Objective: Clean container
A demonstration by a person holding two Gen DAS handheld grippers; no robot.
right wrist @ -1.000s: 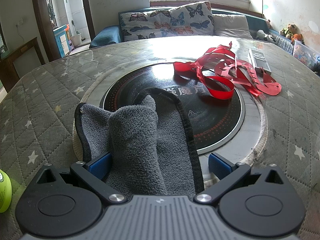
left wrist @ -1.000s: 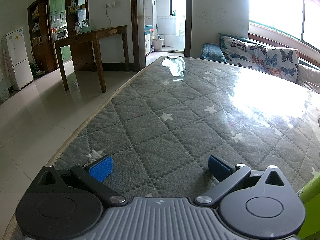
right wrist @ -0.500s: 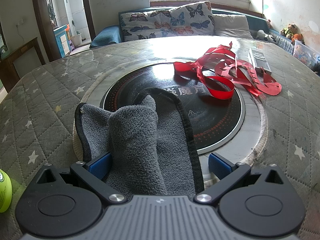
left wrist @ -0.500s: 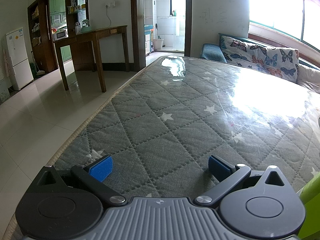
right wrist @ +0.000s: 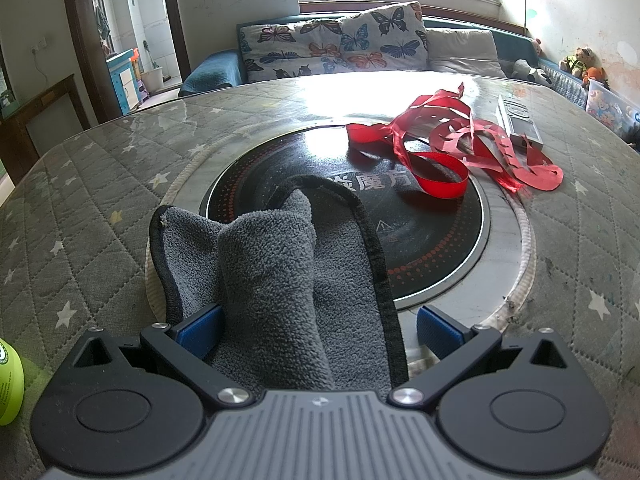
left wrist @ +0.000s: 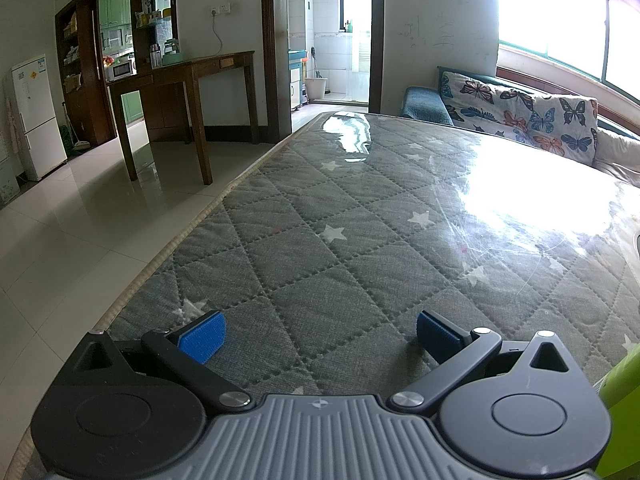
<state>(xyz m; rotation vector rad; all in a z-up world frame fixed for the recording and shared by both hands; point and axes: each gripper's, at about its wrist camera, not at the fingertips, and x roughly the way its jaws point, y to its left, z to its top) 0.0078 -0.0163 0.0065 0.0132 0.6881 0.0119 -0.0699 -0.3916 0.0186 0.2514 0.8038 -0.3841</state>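
My left gripper (left wrist: 318,334) sits low over the quilted grey tabletop (left wrist: 360,232) with its blue pads spread wide and nothing between them. At the far right edge of that view a sliver of a green bottle (left wrist: 622,396) shows, just beside the gripper body.

My right gripper (right wrist: 318,330) is also spread wide. A grey cloth (right wrist: 280,272) lies between its pads, bunched into a ridge — its left side touches the left pad, while the right pad stands apart from it, so nothing is pinched. The cloth drapes from the near tabletop onto the round black cooktop (right wrist: 400,220) set into the surface.

On the far right side of the cooktop lies a tangle of red ribbon (right wrist: 448,148), and just beyond it a flat silver remote (right wrist: 520,126). The green bottle (right wrist: 10,384) shows again at the near left — it is cut off by the frame, so I cannot tell what it holds.
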